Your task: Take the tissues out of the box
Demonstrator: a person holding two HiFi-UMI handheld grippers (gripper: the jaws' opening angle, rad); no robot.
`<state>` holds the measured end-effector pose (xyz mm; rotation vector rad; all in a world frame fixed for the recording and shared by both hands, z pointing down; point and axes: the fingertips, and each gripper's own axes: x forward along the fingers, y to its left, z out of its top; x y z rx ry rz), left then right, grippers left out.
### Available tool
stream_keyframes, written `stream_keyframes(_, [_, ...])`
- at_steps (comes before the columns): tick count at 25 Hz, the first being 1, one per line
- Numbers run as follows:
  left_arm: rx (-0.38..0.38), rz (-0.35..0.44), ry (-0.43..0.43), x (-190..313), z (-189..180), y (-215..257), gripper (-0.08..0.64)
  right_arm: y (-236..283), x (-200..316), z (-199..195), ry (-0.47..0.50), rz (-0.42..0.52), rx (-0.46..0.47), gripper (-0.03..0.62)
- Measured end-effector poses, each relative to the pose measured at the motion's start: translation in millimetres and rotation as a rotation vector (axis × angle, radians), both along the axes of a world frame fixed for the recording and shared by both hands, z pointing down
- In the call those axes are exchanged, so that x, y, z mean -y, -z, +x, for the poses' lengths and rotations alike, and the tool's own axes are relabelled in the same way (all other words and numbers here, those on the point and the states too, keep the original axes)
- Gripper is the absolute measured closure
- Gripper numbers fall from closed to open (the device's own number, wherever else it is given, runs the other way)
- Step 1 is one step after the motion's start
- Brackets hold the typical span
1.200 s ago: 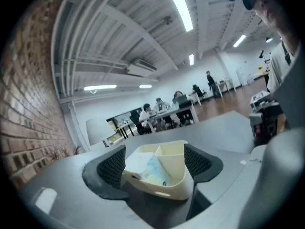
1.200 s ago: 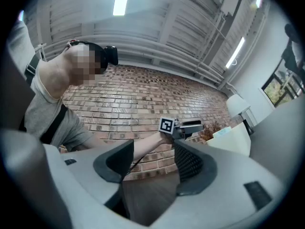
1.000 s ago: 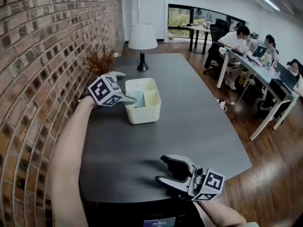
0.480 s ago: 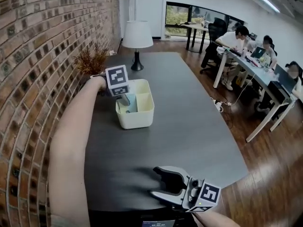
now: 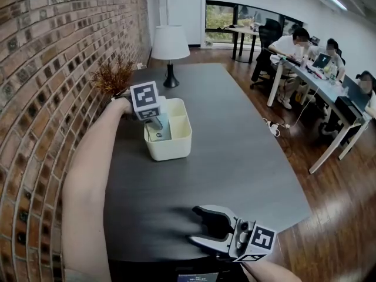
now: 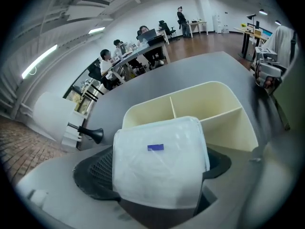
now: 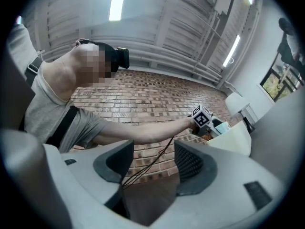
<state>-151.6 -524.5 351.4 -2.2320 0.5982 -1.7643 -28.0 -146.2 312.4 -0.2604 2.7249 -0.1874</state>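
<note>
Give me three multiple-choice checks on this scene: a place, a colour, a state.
1. Where is the left tool?
A. At the cream box
B. Beside the lamp
C. At the table's near edge

2. What colour is the small mark on the tissue pack?
A. Red
B. Blue
C. Green

3. What state is the right tool in?
A. Shut on a tissue pack
B. Shut on the lamp
C. Open, holding nothing

1 A: it reaches into the box, its jaws closing with the pack between them.
2 B: the mark is blue.
3 C: its jaws stand apart with nothing between them.
</note>
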Motion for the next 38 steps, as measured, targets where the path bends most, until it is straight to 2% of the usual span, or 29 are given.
stream_keyframes(3, [-0.001, 0.054, 0.006, -2, 1, 23, 0.048, 0, 0, -1, -0.006, 0.007, -0.007, 0.316])
stream_keyframes(7, [-0.044, 0.111, 0.031, -19, 1, 56, 0.049, -1, -2, -3, -0.008, 0.017, -0.01, 0.316])
stream_keyframes(10, [-0.095, 0.239, 0.045, -31, -2, 96, 0.049, -1, -2, -2, -0.013, 0.022, -0.013, 0.316])
stream_keyframes(12, [-0.18, 0.35, 0.059, -46, -7, 129, 0.049, -1, -2, -2, -0.015, 0.024, -0.016, 0.316])
stream_keyframes(14, [-0.339, 0.46, 0.08, -71, -13, 161, 0.049, -1, -1, -2, -0.018, 0.022, -0.014, 0.316])
stream_keyframes(16, [-0.591, 0.521, 0.104, -109, -16, 186, 0.05, -1, 1, 0, -0.022, 0.019, -0.012, 0.316])
stream_keyframes(18, [-0.886, 0.532, 0.13, -154, -18, 200, 0.051, 0, 3, 2, -0.027, 0.02, -0.012, 0.316])
stream_keyframes(19, [-1.004, 0.524, 0.139, -175, -18, 200, 0.051, 1, 3, 1, -0.03, 0.022, -0.013, 0.316])
stream_keyframes(20, [-1.075, 0.515, 0.144, -194, -18, 196, 0.051, 2, 3, 1, -0.033, 0.023, -0.015, 0.316])
stream_keyframes(21, [-1.094, 0.511, 0.143, -211, -16, 187, 0.051, 2, 3, 0, -0.034, 0.025, -0.017, 0.321])
stream_keyframes(22, [-1.071, 0.515, 0.138, -226, -14, 175, 0.051, 2, 1, -1, -0.034, 0.028, -0.019, 0.321])
stream_keyframes(25, [-0.926, 0.568, 0.131, -263, -8, 145, 0.051, 2, -2, -2, -0.032, 0.033, -0.023, 0.321])
stream_keyframes(28, [-0.866, 0.63, 0.139, -292, -3, 133, 0.052, 2, -3, -1, -0.03, 0.023, -0.016, 0.321])
stream_keyframes(35, [-0.941, 0.656, 0.182, -344, 10, 109, 0.052, 6, -6, 16, 0.004, -0.083, 0.089, 0.321])
stream_keyframes(38, [-0.965, 0.663, 0.2, -357, 11, 101, 0.052, 10, -14, 16, 0.032, -0.086, 0.115, 0.321])
